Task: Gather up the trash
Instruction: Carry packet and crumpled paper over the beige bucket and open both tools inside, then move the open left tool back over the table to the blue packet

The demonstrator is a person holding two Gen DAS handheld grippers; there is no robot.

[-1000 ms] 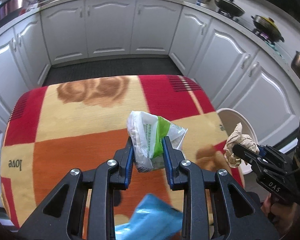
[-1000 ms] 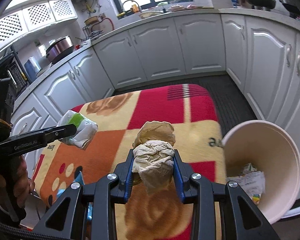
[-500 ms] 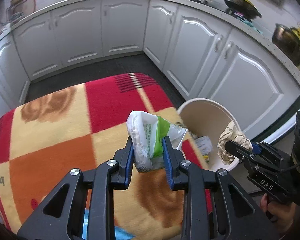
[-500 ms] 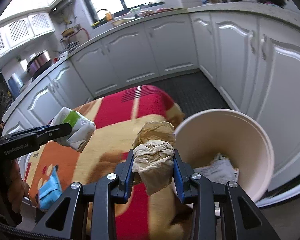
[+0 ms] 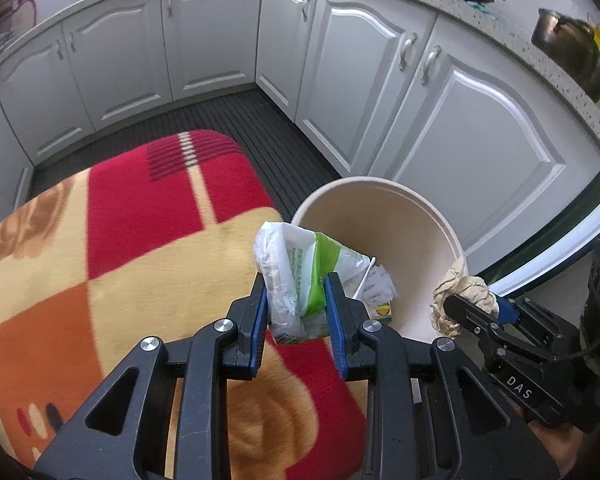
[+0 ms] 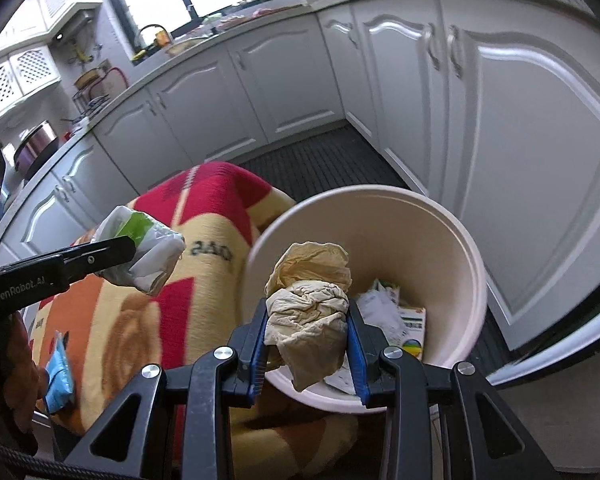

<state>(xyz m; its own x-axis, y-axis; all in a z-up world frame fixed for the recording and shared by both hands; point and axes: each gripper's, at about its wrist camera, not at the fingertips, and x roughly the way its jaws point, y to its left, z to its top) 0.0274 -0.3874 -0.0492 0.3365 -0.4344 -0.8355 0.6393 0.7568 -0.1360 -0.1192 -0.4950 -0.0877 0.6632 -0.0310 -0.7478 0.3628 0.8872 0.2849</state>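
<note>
Bring your right gripper (image 6: 306, 330), clenched on the crumpled paper (image 6: 308, 316), fully over the bin (image 6: 452, 236) before releasing, then the left gripper (image 5: 296, 308) grasping the plastic wrapper (image 5: 300, 268).

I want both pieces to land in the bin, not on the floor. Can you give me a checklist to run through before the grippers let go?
1. Left gripper shut on the white and green wrapper: ok.
2. Right gripper shut on the crumpled brown paper: ok.
3. Brown paper over the mouth of the bin: ok in the right wrist view.
4. Wrapper fully over the bin: not ok; it sits at the near rim, partly over the blanket.
5. Room left in the bin: ok, only a few scraps at the bottom.
6. Blue packet on the blanket collected: not ok.
</note>
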